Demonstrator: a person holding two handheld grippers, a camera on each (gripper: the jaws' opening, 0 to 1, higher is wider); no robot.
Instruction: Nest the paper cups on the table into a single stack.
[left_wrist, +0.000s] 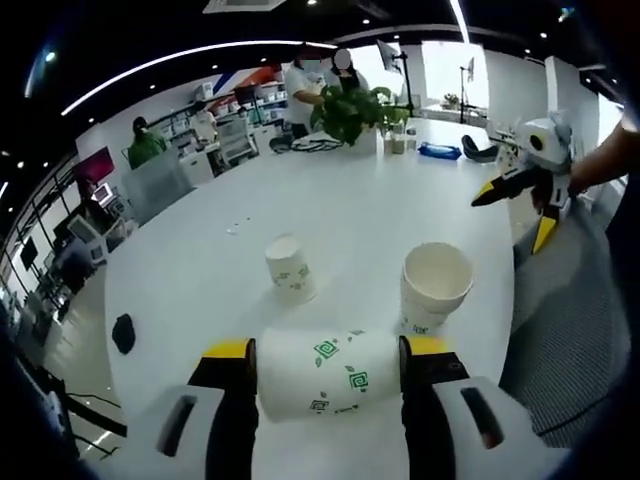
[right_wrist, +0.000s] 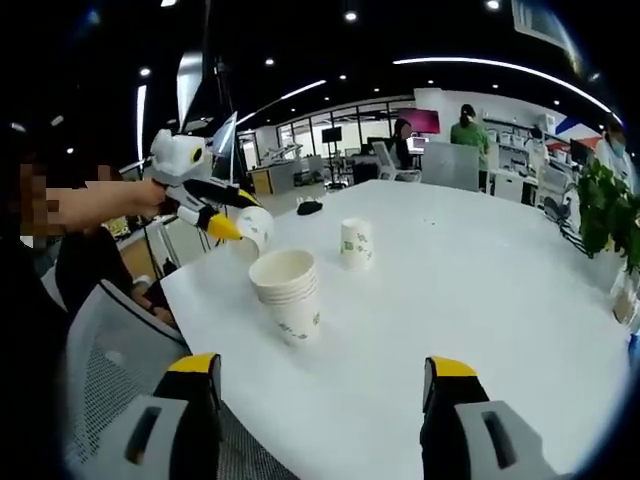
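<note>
The left gripper (left_wrist: 328, 362) clamps a green-patterned paper cup (left_wrist: 328, 375) sideways at 6 o'clock in the left gripper view. The nested cup stack (left_wrist: 434, 288) stands at 1 o'clock beyond it, near the white table's (left_wrist: 300, 190) edge, and a lone upside-down cup (left_wrist: 290, 267) at 11 o'clock. The right gripper (right_wrist: 322, 375) hovers with jaws spread wide and empty over open tabletop.

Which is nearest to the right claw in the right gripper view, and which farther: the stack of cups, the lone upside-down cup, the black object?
1. Stack of white paper cups, left of centre, nearest.
2. Lone upside-down green-patterned paper cup, mid-table.
3. Small black object, far edge.
</note>
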